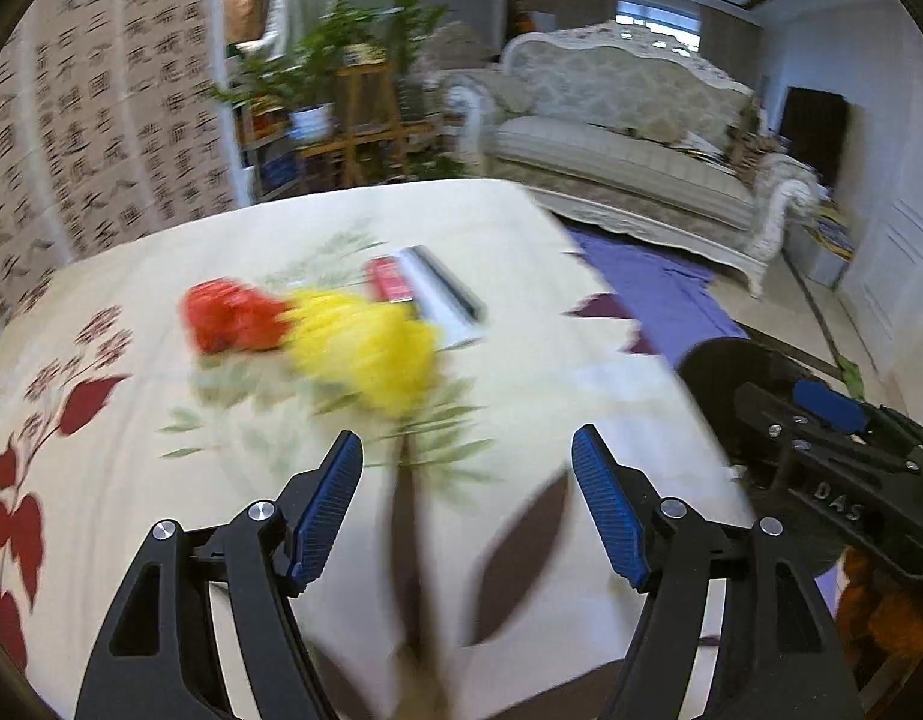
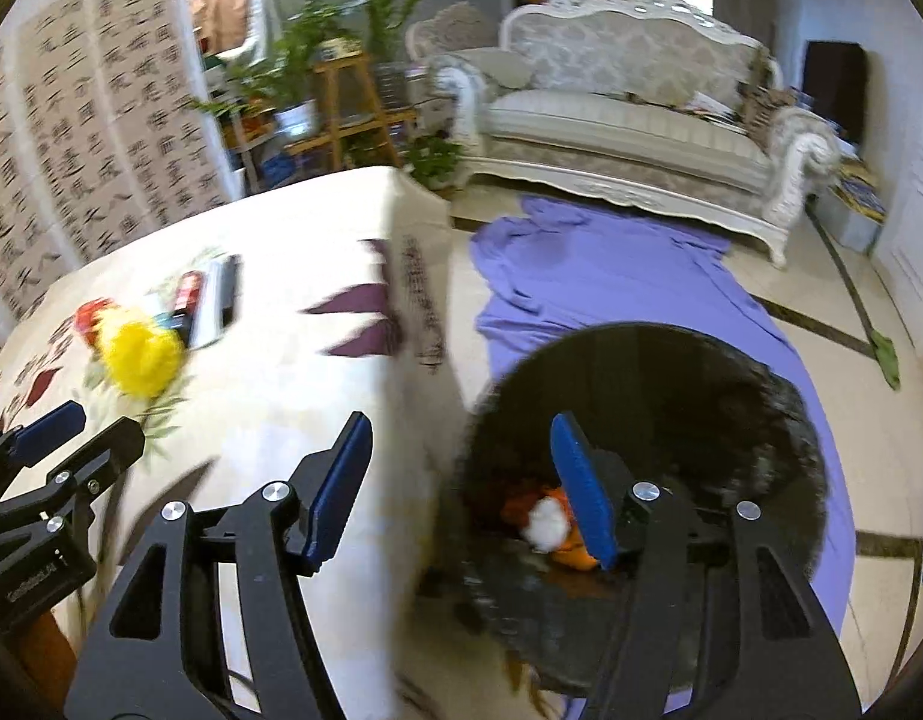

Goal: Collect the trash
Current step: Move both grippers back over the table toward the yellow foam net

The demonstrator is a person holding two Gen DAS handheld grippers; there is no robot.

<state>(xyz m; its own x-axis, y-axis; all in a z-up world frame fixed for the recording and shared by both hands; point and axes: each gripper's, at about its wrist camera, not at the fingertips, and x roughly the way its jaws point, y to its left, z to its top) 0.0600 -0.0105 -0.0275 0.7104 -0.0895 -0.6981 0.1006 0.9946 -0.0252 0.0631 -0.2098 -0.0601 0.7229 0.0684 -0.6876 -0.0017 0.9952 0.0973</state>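
Closest in, the left gripper [image 1: 467,498], black frame with blue ribbed pads, has its jaws spread wide with nothing between them, just the cream tablecloth with red leaves and green sprigs [image 1: 131,276] underneath. The right gripper [image 2: 461,480], same black and blue build, is also standing apart and empty; its left pad is over the table edge and its right pad is over the round black trash bin [image 2: 701,384] sitting on the floor beside the table. Both views are smeared, so fine detail is a bit mushy.

Down inside the bin you can make out an orange crumpled wrapper [image 2: 521,507] and a small white wad [image 2: 548,525] touching it.

Further out on the table sits the trash that isn't collected yet: a fluffy yellow crumpled bundle [image 1: 365,348] with a red crumpled wrapper [image 1: 233,318] right against its left side. Just behind those, a small red box [image 1: 389,279] lies beside a flat silver-and-black rectangular pack [image 1: 446,294]; can't read any labels.

Past the table edge there's a purple cloth spread on the floor [image 2: 611,276], running under the bin. Beyond that, a cream ornate carved sofa [image 2: 629,102] against the back wall, wooden stands with green potted plants [image 1: 353,66] to its left, and a folding screen covered in black calligraphy [image 1: 101,102] on the far left.
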